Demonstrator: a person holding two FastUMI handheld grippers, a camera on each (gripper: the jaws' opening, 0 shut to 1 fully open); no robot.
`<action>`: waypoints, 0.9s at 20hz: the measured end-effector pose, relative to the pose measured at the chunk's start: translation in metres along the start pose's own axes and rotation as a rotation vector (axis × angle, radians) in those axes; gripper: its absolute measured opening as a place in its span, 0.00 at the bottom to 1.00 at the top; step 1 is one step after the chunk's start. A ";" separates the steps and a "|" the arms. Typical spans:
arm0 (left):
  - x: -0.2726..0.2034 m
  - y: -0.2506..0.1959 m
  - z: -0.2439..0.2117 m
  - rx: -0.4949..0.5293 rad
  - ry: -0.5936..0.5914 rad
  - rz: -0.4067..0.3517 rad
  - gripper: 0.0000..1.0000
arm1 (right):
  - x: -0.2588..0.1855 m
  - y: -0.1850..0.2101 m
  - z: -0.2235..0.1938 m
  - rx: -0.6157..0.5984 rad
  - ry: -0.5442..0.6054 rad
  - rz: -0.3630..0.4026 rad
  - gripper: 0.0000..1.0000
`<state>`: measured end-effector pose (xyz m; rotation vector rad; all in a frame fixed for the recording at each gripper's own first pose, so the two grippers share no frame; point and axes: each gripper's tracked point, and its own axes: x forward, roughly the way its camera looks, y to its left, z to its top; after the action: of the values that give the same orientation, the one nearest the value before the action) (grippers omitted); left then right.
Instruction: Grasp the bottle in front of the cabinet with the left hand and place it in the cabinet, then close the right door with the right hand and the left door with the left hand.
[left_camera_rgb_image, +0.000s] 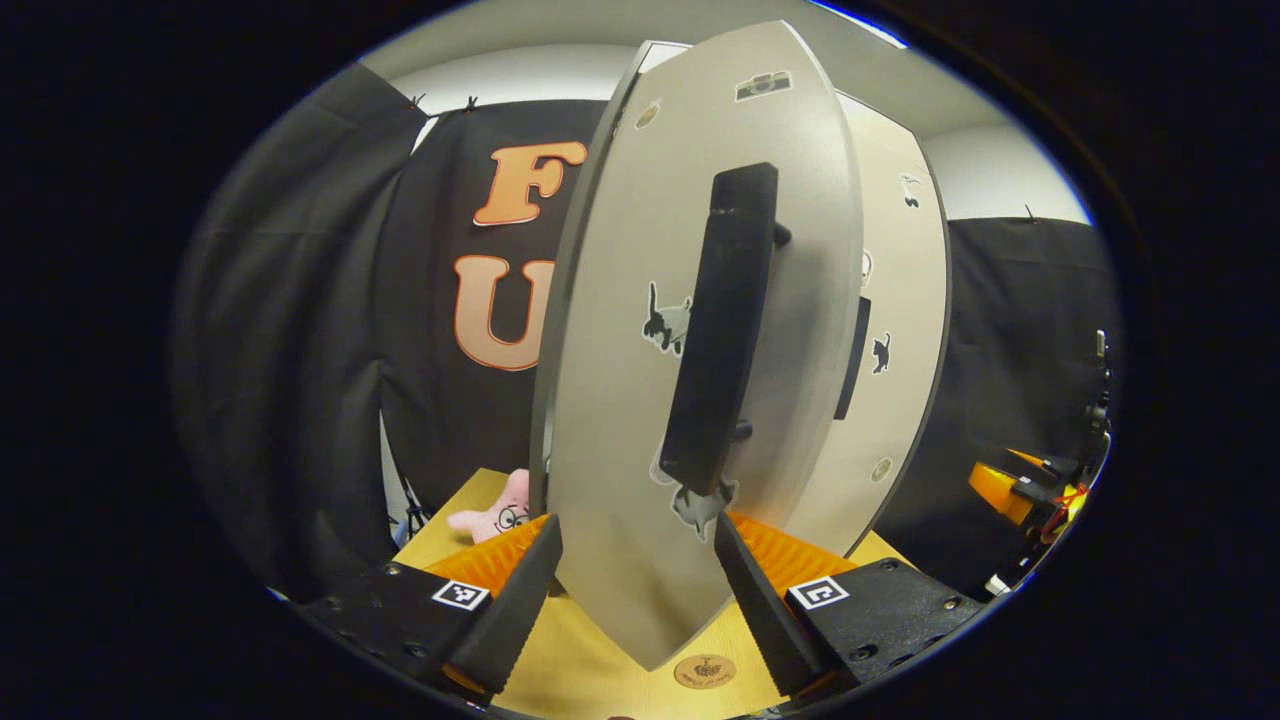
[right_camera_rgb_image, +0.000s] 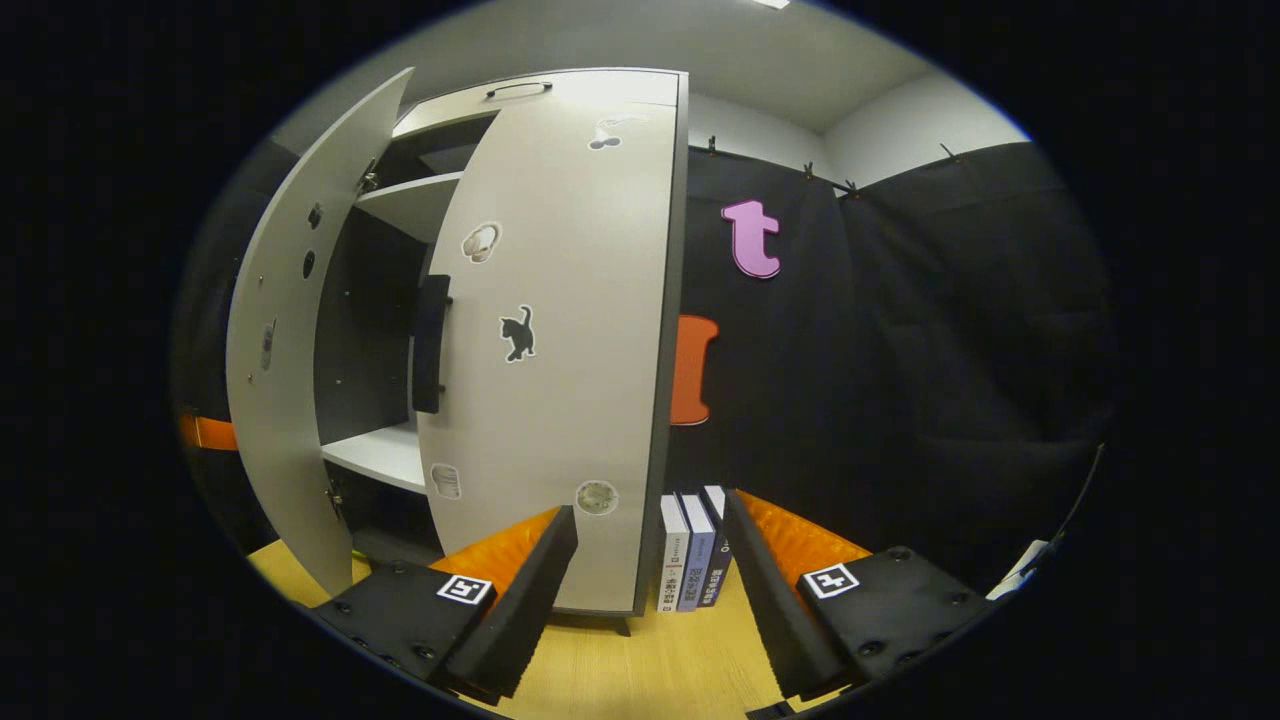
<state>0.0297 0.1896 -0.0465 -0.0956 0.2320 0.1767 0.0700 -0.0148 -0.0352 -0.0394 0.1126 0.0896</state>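
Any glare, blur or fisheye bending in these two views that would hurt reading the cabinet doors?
Left gripper view: the left door sits very close, its straight edges bowed into a leaf shape, yet the handle stays sharp. Right gripper view: a bright wash on the top of the right door, its cat sticker still crisp; the cabinet interior lies in shadow.

One cabinet (right_camera_rgb_image: 560, 300) with two doors: left door (right_camera_rgb_image: 275, 380) ajar, right door (right_camera_rgb_image: 570, 420) closed. Two black handles (left_camera_rgb_image: 720, 330), one per door. Two shelves (right_camera_rgb_image: 375, 455) inside. Three upright books (right_camera_rgb_image: 692, 550) beside the cabinet. One pink plush toy (left_camera_rgb_image: 497, 515) and one round wooden coaster (left_camera_rgb_image: 705, 670) on the table (left_camera_rgb_image: 590, 670).
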 end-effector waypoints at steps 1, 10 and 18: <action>0.009 -0.002 -0.001 -0.003 0.002 -0.003 0.94 | -0.005 -0.009 0.001 0.003 -0.002 -0.016 0.97; 0.084 -0.028 -0.001 0.002 -0.005 -0.039 0.94 | -0.032 -0.072 -0.004 0.015 0.008 -0.136 0.97; 0.098 -0.030 0.002 0.034 0.002 -0.039 0.94 | -0.036 -0.076 -0.012 0.044 0.031 -0.128 0.97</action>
<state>0.1292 0.1761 -0.0654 -0.0668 0.2353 0.1340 0.0405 -0.0940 -0.0409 -0.0042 0.1430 -0.0417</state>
